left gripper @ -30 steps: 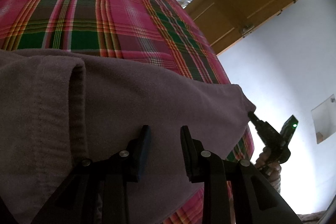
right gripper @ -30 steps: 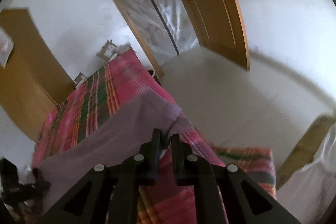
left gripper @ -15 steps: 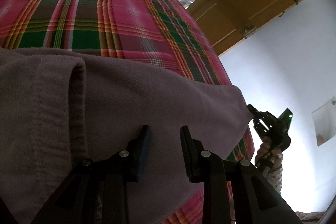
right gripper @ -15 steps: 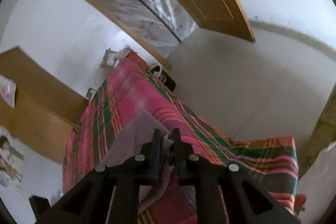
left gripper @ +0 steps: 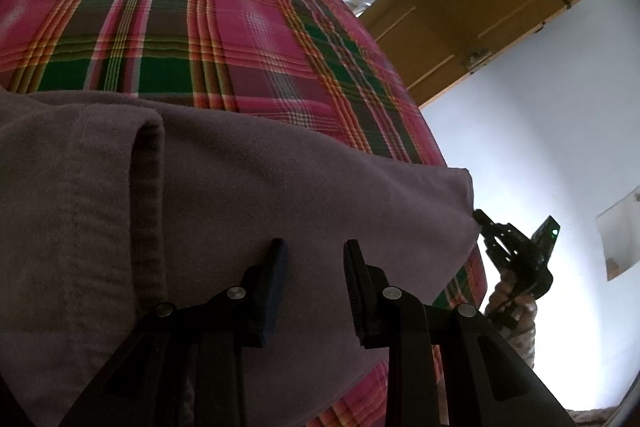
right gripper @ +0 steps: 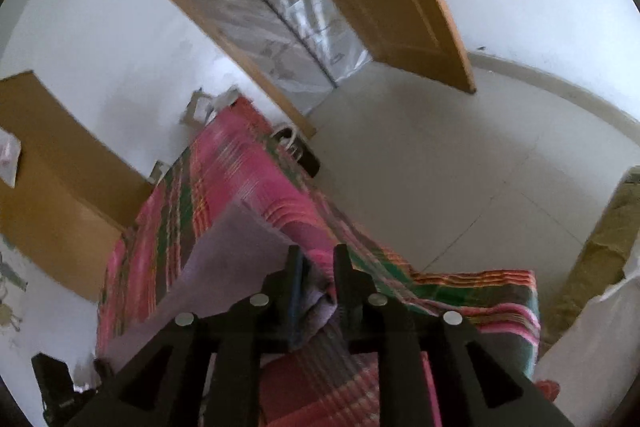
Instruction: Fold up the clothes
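Well, my right gripper (right gripper: 316, 263) pinches a corner of the purple garment (left gripper: 248, 195), my left gripper (left gripper: 314, 259) hangs open over it; folding looks barely started

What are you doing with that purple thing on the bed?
A person is folding a purple garment spread on a pink and green plaid bedcover. The right gripper pinches one corner of the cloth, lifted off the bed. The left gripper hangs over the garment with its jaws apart, holding nothing. One part of the garment is already doubled over.
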### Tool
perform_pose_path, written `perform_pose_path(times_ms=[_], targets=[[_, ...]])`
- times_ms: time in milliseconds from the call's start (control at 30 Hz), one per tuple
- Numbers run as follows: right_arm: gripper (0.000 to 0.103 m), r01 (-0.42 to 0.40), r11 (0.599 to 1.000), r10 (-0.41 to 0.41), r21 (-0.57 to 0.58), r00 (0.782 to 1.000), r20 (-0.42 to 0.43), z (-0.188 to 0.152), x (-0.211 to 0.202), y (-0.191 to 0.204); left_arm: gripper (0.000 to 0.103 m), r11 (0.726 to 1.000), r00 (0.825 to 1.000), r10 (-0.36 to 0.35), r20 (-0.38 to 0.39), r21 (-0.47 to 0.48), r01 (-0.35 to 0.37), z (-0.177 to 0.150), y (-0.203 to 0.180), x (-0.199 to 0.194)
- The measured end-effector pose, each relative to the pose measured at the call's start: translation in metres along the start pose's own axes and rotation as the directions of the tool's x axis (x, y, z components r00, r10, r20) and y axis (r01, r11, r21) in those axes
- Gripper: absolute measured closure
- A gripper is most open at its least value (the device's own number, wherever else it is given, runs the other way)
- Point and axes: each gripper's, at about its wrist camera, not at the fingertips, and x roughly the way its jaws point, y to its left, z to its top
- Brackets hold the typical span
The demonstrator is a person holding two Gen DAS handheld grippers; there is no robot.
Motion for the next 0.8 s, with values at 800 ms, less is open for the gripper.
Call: perform_pose_path(times_ms=[800], targets=[[0.093, 0.163, 0.964, -0.155, -0.211, 0.986, 0.055, -0.027, -0.002, 0.041, 0.074, 0.997, 0.997, 0.010, -0.073, 0.083, -0.004, 0.014, -0.040, 0.034]])
